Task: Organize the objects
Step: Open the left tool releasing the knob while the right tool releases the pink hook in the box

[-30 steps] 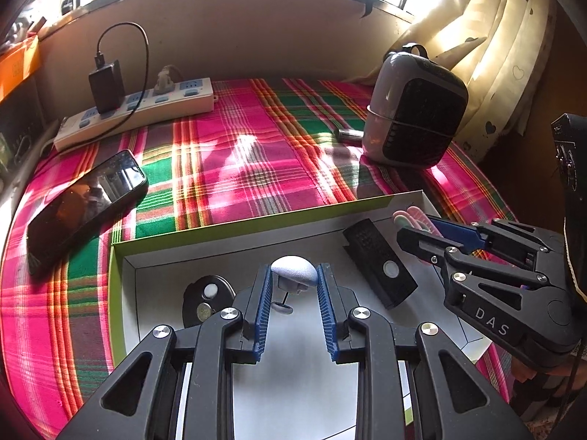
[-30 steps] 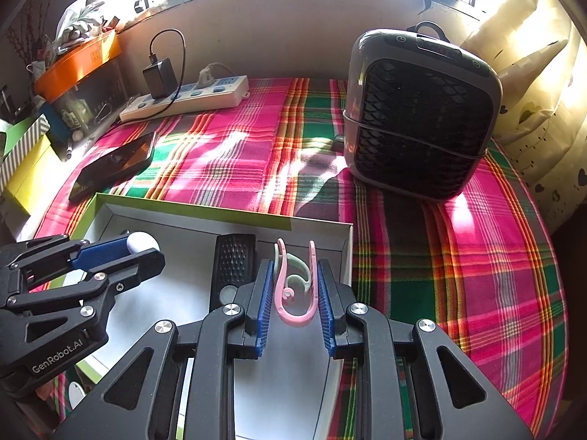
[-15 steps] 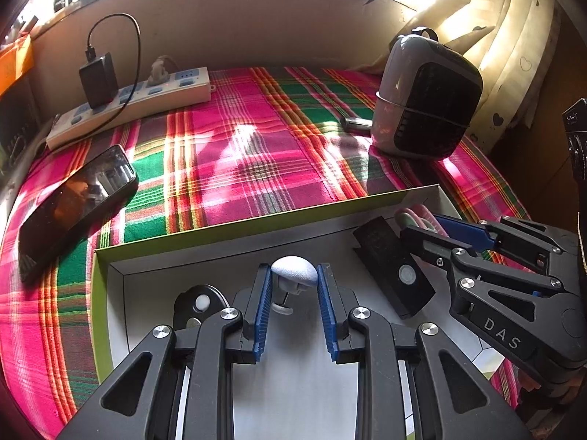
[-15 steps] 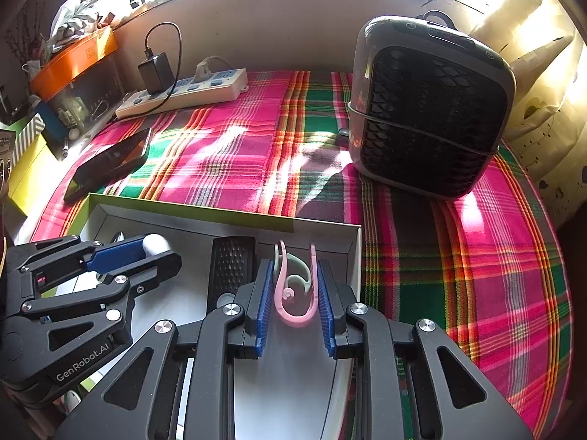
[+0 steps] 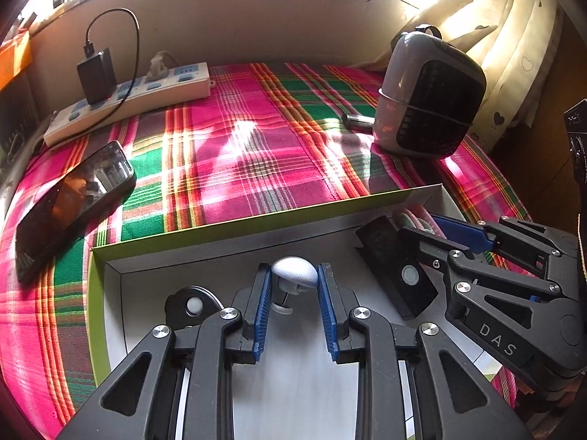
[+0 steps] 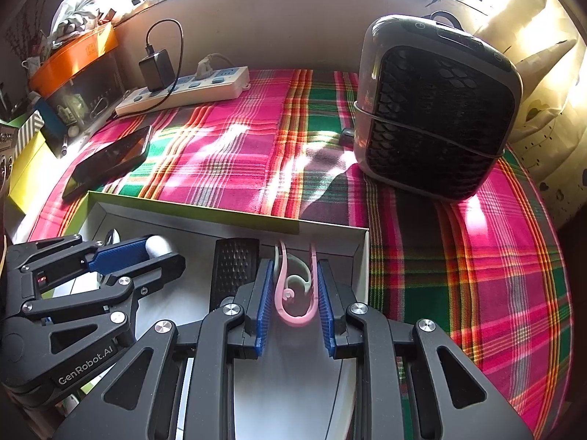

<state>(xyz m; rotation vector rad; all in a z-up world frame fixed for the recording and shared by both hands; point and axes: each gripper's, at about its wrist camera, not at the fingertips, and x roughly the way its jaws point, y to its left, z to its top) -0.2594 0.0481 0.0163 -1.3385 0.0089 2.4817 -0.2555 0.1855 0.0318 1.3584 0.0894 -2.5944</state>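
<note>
Both grippers loaded over the box (image 5: 96, 304).
Left gripper (image 5: 294, 278) pinches a white knob (image 5: 294, 271) between its tips: hard, smooth, light, likely slippery; best held across the cap. Right gripper (image 6: 295, 281) is clamped narrow on pink and green hooks (image 6: 293, 286): thin, springy plastic, light; hold across the flat shanks. Black remote (image 6: 234, 267) lies left of its fingers.

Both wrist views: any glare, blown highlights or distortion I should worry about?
Left wrist: windows along the top are blown out, sun patches wash out the plaid cloth, the phone screen mirrors the room, and edges bend hard. Right wrist: the same sun patches, a dark shadow beside the heater, the curtain side overexposed.
</note>
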